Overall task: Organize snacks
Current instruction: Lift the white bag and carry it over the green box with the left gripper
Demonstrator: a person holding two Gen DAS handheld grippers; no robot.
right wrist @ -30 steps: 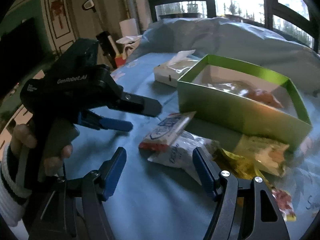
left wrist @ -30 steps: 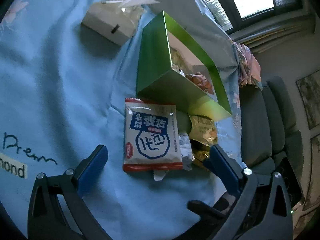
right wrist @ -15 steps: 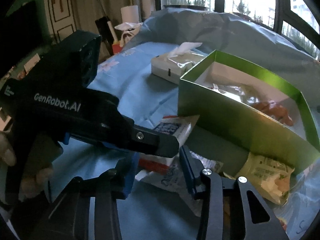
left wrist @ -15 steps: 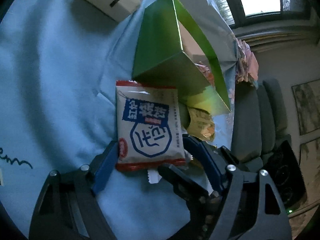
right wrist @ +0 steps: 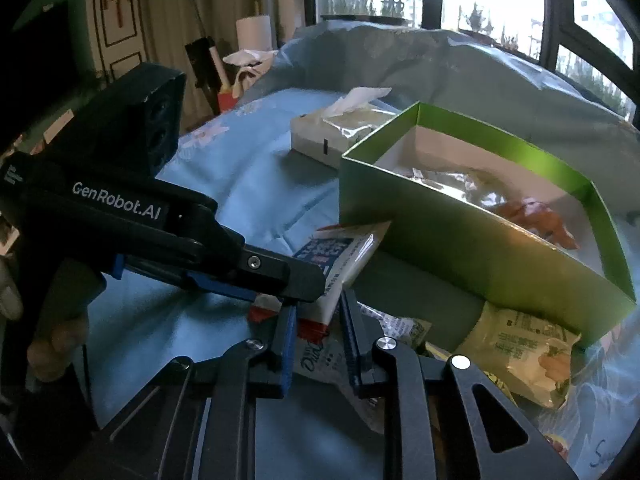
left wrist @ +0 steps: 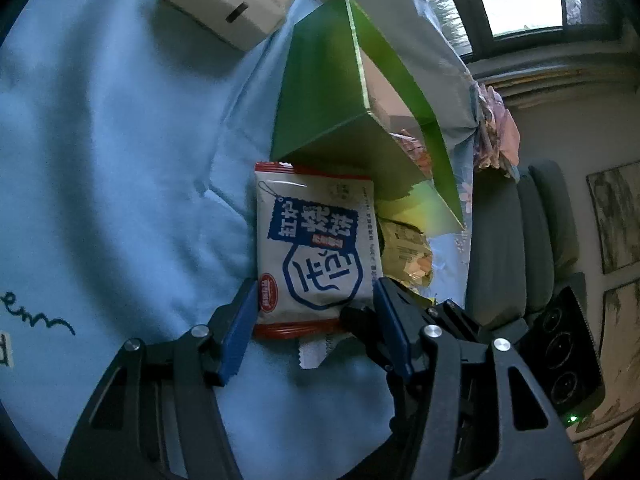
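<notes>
The left tongs [left wrist: 316, 316] are closing around the near end of a white snack packet [left wrist: 316, 248] with blue lettering and red edges; its blue pads stand at the packet's two sides, and I cannot tell whether they press it yet. The packet lies flat on the light blue cloth [left wrist: 120, 168], its far end just beside the green box [right wrist: 460, 236], which already holds some snacks. The right tongs [right wrist: 316, 336] are narrow and closing over a clear wrapper [right wrist: 320, 360] beneath that packet. A yellow snack bag [right wrist: 524, 352] lies against the box; a tissue box [right wrist: 332, 132] sits behind.
</notes>
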